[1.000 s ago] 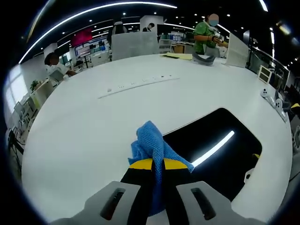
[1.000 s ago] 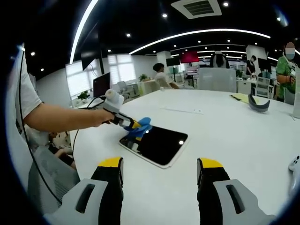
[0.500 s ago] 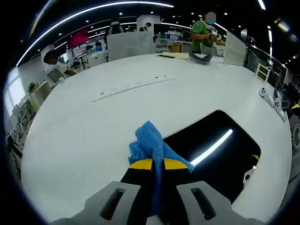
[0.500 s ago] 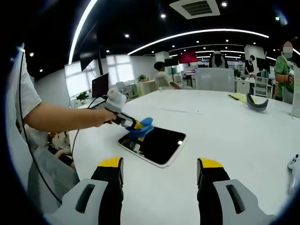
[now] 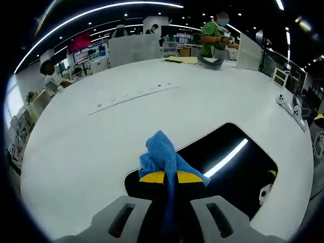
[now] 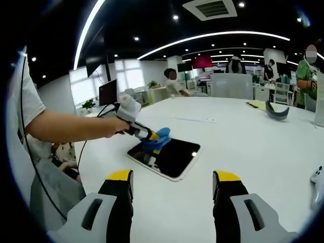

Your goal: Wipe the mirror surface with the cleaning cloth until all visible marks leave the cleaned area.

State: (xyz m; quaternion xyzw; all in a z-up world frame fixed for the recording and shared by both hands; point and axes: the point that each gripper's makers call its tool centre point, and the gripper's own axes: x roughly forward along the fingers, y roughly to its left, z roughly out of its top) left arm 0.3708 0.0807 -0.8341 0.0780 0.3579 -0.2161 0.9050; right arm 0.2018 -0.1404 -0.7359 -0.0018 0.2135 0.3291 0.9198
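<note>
Left gripper view looks down the left gripper [image 5: 169,178], whose yellow-tipped jaws are pinched together on the cleaning cloth [image 5: 163,156]. The cloth is a blue, knobbly-woven bunch that stands up out of the jaws and droops over them, just above the mirror's near corner. The mirror [image 5: 238,172] lies flat on the white table [image 5: 101,136], a dark rounded slab giving back a bright ceiling strip. Beyond the mirror, a long white power strip [image 5: 132,93] lies well apart on the table.

By the look of it the cloth is light, soft and limp. It will fold and drag rather than push, so it wants a firm pinch near its bunched middle, with a loose flap left free to press on the glass. The mirror is probably rigid, smooth and breakable, and likely to slide on the slick tabletop under a sideways rub. It is best steadied at a rim, not on the face.

Right gripper view shows, left of the mirror [image 6: 174,156], the person's bare forearm [image 6: 66,126] reaching in with the left gripper [image 6: 152,135], the cloth [image 6: 156,142] touching the mirror's left end. The right gripper [image 6: 173,188] hangs well short of the mirror, jaws spread wide with nothing between them.

No container appears near the mirror. I cannot make out marks on the glass at this size.
</note>
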